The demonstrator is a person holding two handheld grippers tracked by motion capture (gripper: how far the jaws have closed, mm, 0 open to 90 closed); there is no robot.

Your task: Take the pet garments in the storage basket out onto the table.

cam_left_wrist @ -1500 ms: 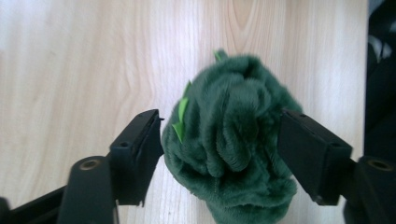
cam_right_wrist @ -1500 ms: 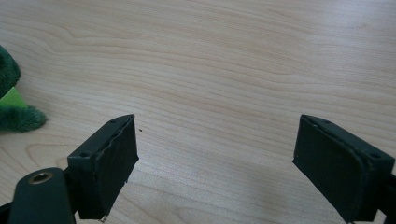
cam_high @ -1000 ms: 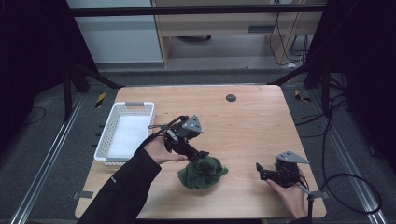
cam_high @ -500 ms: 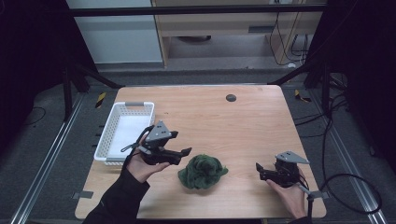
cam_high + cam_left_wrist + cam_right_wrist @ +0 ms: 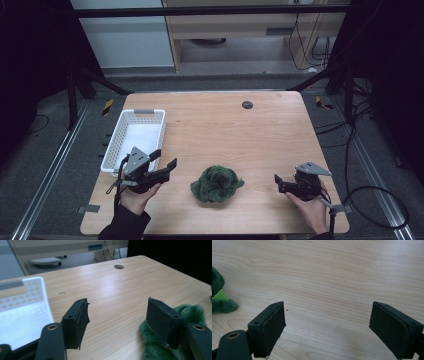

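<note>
A crumpled green fuzzy cloth (image 5: 216,183) lies on the wooden table near its front edge. My left gripper (image 5: 165,159) hovers low to the left of the cloth, held in a hand, jaws pointing right toward it. In the left gripper view the left gripper (image 5: 117,305) has bare wood between its jaws, which have just been closing, and the cloth (image 5: 195,312) lies behind the right jaw. My right gripper (image 5: 278,184) rests at the front right, open. In the right gripper view the right gripper (image 5: 328,306) spans bare table, and the cloth (image 5: 219,305) peeks in at the left edge.
A white perforated basket (image 5: 111,150) sits at the table's left side, just behind the left hand; its corner (image 5: 37,281) is near the left jaw. A round cable hole (image 5: 247,105) lies at the back. Dark floor and cables surround the table.
The left gripper has moved left and down, from just over the cloth to beside the basket's front corner, with its jaws narrower. The cloth and the right gripper have stayed put.
</note>
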